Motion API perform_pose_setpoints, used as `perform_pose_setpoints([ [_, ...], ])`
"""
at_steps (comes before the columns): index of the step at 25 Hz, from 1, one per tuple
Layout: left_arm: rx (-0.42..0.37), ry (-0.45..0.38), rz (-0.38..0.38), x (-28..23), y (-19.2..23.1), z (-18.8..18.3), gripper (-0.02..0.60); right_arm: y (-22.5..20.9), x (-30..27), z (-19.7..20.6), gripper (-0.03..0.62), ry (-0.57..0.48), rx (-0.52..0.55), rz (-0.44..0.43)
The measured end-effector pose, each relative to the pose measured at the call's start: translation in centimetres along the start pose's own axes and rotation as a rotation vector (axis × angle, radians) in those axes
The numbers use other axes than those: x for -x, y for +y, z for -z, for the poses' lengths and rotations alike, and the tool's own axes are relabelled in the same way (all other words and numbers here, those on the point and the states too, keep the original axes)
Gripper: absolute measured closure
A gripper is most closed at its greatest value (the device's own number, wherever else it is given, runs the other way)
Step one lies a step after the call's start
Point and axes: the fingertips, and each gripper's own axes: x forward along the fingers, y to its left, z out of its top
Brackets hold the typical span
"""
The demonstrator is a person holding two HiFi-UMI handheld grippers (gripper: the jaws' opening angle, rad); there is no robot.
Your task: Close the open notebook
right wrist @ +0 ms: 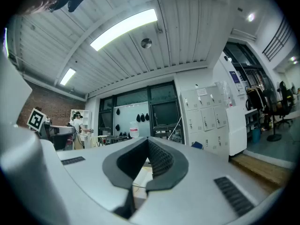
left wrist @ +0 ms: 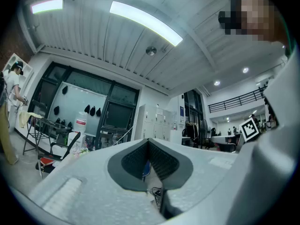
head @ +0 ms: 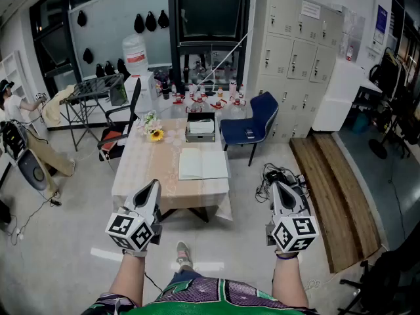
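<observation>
Open notebook on table — box, sunflower beyond; left gripper, right gripper pressed together

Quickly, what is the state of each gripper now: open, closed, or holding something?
Left gripper: closed, holding nothing.
Right gripper: closed, holding nothing.

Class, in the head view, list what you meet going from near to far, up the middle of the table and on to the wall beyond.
open notebook → grey box → row of bottles → dark screen
</observation>
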Motion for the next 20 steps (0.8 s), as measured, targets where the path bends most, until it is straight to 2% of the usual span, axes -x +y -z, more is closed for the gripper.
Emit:
perform_pose_setpoints([
  [13, 0.001, 0.004, -0.048, 1.4, -1.0, 0.1, 0.566, -0.1, 1.7, 0.6, 0.594, 0.030, 0.005, -0.004],
  [20, 0.005, 0.010, -0.058, 1.2, -1.0, 0.5, 0.565, 0.2, 1.4, 0.8, 0.594, 0.027, -0.017, -0.049],
])
